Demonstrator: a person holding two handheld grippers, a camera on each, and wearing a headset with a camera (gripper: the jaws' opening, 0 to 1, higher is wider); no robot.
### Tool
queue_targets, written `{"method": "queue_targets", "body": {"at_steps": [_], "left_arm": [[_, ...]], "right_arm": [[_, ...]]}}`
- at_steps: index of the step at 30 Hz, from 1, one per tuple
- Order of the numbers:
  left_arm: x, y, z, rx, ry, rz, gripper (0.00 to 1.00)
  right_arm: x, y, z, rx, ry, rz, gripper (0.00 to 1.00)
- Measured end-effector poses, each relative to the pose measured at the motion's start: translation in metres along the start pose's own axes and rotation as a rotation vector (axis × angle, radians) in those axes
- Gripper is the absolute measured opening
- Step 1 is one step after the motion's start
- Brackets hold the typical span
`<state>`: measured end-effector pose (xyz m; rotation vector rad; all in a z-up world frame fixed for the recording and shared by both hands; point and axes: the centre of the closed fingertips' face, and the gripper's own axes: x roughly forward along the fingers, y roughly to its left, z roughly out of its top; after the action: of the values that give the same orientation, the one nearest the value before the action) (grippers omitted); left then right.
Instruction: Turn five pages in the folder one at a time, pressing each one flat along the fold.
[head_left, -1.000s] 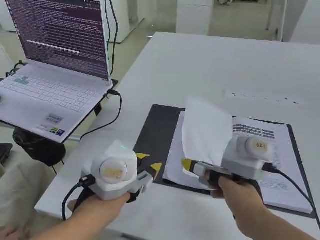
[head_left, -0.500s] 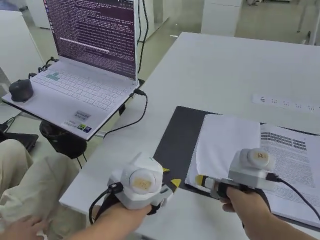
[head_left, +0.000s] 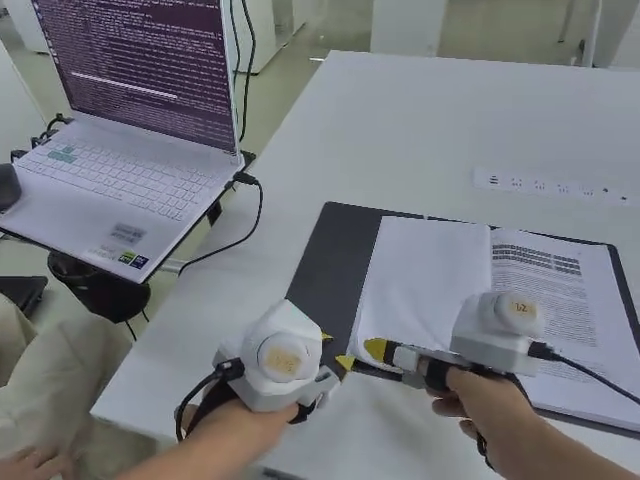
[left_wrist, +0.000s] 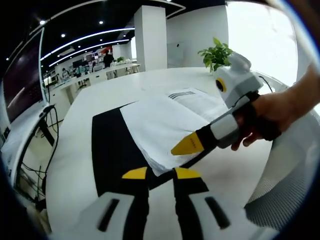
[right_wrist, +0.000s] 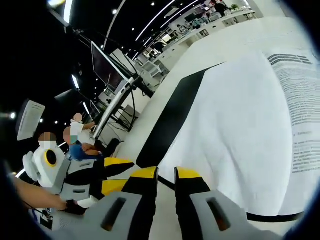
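Right of the laptop (head_left: 130, 150), the left gripper (head_left: 335, 350) hovers slightly open and empty beside the folder (head_left: 330, 260) on the table (head_left: 420, 120), while the right gripper (head_left: 375, 349), jaws together on nothing, sits at the near corner of the flat page (head_left: 430, 270).

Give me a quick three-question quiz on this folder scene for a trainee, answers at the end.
1. True or false: the blank page stands upright above the folder.
2. What stands left of the table? A laptop, B kettle, C toolbox.
3. Which gripper has its tip at the page's near left corner?
Key: 1 false, it lies flat on the folder's left half. 2 A. 3 the right gripper.
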<state>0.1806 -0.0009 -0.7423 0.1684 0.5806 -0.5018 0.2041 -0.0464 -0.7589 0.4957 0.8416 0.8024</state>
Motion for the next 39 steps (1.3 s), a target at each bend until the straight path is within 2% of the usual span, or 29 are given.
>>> {"method": "queue_targets", "body": {"at_steps": [2,4,8,11,14,17,18,21,24,26,32,39], "left_arm": [[0.009,-0.004,0.002,0.017,0.008,-0.011,0.17],[0.021,-0.012,0.005,0.025,0.009,-0.028,0.17],[0.04,-0.02,0.003,0.028,0.029,-0.039,0.17],[0.05,-0.02,-0.004,0.014,0.057,-0.024,0.17],[0.054,-0.016,-0.011,-0.012,0.077,-0.002,0.17],[0.055,-0.013,-0.023,-0.031,0.105,0.015,0.17],[0.054,-0.013,-0.018,-0.045,0.068,0.018,0.17],[0.053,-0.014,-0.02,-0.031,0.06,0.024,0.17],[0.052,-0.013,-0.02,-0.043,0.037,0.03,0.18],[0.052,-0.013,-0.02,-0.031,0.038,0.034,0.18],[0.053,-0.011,-0.02,-0.031,0.048,0.04,0.2],[0.052,-0.011,-0.021,-0.043,0.042,0.053,0.2]], "right_arm": [[-0.01,-0.009,0.006,0.04,-0.023,-0.013,0.12],[-0.023,-0.02,0.012,0.039,-0.044,-0.02,0.11],[-0.044,-0.04,0.022,0.083,-0.082,-0.046,0.09],[-0.053,-0.052,0.027,0.105,-0.094,-0.062,0.08],[-0.057,-0.062,0.033,0.14,-0.113,-0.075,0.03],[-0.058,-0.073,0.039,0.167,-0.124,-0.086,0.0],[-0.058,-0.075,0.04,0.178,-0.126,-0.082,0.0],[-0.057,-0.085,0.044,0.214,-0.128,-0.093,0.0],[-0.053,-0.096,0.051,0.333,-0.146,-0.092,0.0],[-0.05,-0.101,0.055,0.41,-0.148,-0.083,0.0],[-0.043,-0.117,0.068,0.536,-0.145,-0.08,0.0],[-0.034,-0.127,0.083,0.724,-0.154,-0.016,0.0]]}}
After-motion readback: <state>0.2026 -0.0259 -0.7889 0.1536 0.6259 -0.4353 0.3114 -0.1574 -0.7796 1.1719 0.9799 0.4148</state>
